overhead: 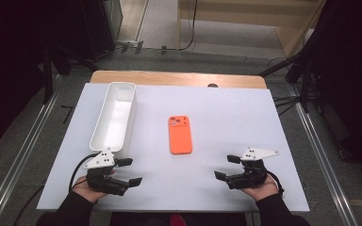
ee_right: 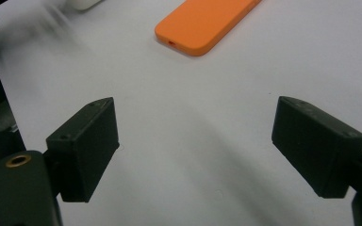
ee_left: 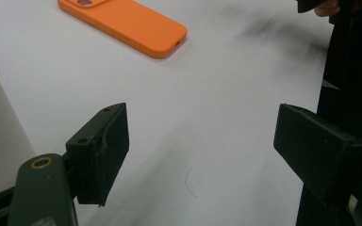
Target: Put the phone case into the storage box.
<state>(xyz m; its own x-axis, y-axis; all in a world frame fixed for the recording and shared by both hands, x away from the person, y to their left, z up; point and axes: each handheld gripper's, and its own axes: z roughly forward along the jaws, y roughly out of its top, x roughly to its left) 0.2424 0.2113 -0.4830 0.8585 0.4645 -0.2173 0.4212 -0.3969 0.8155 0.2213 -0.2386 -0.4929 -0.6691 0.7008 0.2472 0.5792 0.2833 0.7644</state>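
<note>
A white-covered worktop [overhead: 226, 188] is seen from above, with a strip of bare wood left along its far edge. An orange phone case [overhead: 180, 135] lies flat near the middle of the worktop, camera cut-out toward the far edge; it is also seen at the top of the left gripper view [ee_left: 122, 24] and the right gripper view [ee_right: 206, 22]. A long white tray [overhead: 115, 115] is set lengthwise toward the far left corner, well apart from the case. The left hand-held gripper [overhead: 128, 171] is held by a hand [overhead: 88, 187] near the near left corner, just beside the tray's near end; its jaws are spread wide with nothing between them [ee_left: 200, 146]. The right hand-held gripper [overhead: 227, 167] is held by the other hand [overhead: 259, 189] near the near right corner, jaws likewise wide apart and gripping nothing [ee_right: 195, 148]. Both are apart from the case
</note>
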